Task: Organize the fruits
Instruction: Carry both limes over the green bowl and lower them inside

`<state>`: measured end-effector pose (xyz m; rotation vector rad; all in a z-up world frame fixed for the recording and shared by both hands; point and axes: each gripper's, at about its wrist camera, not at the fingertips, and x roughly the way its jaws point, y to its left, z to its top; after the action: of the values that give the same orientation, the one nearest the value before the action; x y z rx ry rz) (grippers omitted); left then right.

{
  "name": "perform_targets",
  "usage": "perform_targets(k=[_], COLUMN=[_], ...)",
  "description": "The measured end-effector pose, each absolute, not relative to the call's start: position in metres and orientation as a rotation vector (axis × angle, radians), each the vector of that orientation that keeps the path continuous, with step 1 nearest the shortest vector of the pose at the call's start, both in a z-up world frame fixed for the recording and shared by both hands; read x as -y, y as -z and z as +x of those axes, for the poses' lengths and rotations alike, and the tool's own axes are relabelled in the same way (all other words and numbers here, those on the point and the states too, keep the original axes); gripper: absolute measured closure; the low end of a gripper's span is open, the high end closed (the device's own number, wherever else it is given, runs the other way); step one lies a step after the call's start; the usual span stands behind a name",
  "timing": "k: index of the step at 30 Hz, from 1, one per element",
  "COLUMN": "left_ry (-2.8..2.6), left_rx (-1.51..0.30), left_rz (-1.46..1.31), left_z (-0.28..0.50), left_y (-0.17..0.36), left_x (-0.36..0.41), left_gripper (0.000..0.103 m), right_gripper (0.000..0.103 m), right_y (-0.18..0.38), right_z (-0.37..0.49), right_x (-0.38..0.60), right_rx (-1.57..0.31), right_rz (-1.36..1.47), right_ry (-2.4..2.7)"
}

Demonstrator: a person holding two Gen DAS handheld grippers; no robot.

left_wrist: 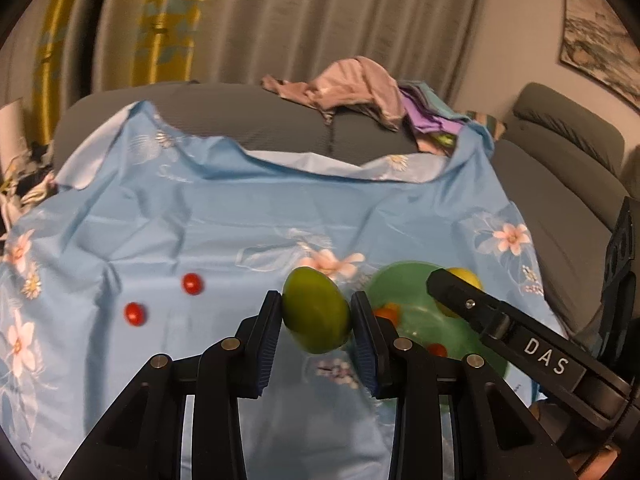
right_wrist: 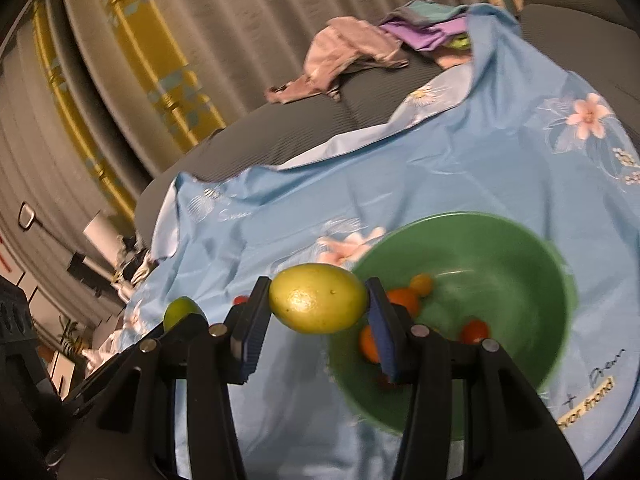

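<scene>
Green fruit sits clamped in the left gripper just left of the green bowl; the right gripper clamps a yellow lemon at the bowl's left rim

"DAS" marks the right hand-held gripper; the cloth reads "frond".

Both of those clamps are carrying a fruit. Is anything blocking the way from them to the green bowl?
Nothing visible does. The yellow lemon hangs beside the green bowl, whose open top holds only small fruits. The green fruit has just bare blue cloth below it.
</scene>
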<state>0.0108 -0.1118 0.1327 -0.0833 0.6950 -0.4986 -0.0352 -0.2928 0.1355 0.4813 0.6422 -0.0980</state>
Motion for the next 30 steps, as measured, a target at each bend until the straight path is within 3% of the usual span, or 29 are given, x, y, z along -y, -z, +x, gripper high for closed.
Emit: perform_targets(k=[11,30], left_ry=[0.562,0.667], left_rx=[-0.694,-0.817], left_rz=[0.004,0.010], left_z=[0.020,0.028], left_y=[-0.139,-0.104], left_x=[0.157,0.197], left_gripper=[0.068,0.068], right_gripper=[0.055,0.055], right_y=[-0.132,-0.110], right_z=[-0.056,-0.052], right_x=[0.343,0.365], right_rx=[-0.610,-0.684], right_rz=[0.567,0.578], right_ry=[0.221,0.339])
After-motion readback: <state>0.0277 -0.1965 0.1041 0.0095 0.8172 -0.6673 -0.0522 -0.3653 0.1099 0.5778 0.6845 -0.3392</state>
